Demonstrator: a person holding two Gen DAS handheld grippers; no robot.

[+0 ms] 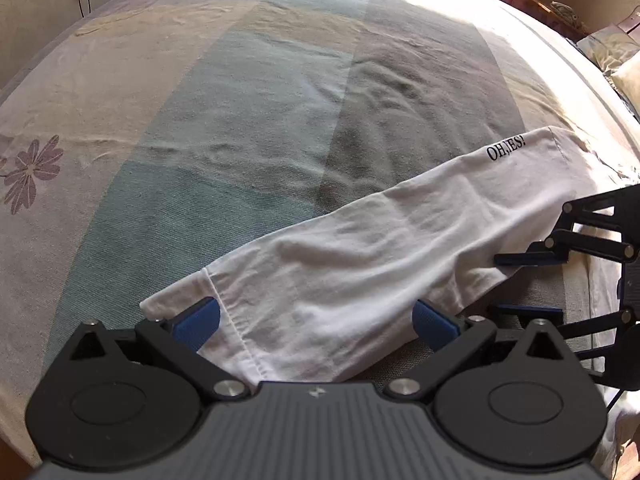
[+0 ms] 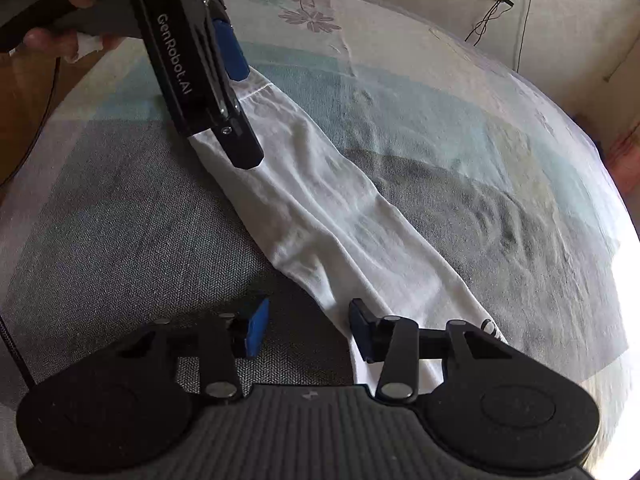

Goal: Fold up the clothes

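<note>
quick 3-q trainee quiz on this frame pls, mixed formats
1. True or false: the left gripper is shut on the white garment.
2. The black print on the garment reads: A) OH,YES! B) HELLO C) NO WAY
3. Fill in: the garment lies in a long strip on the striped ____.

Key: 1 false, both the left and the right gripper are open; 2 A; 3 bedsheet.
</note>
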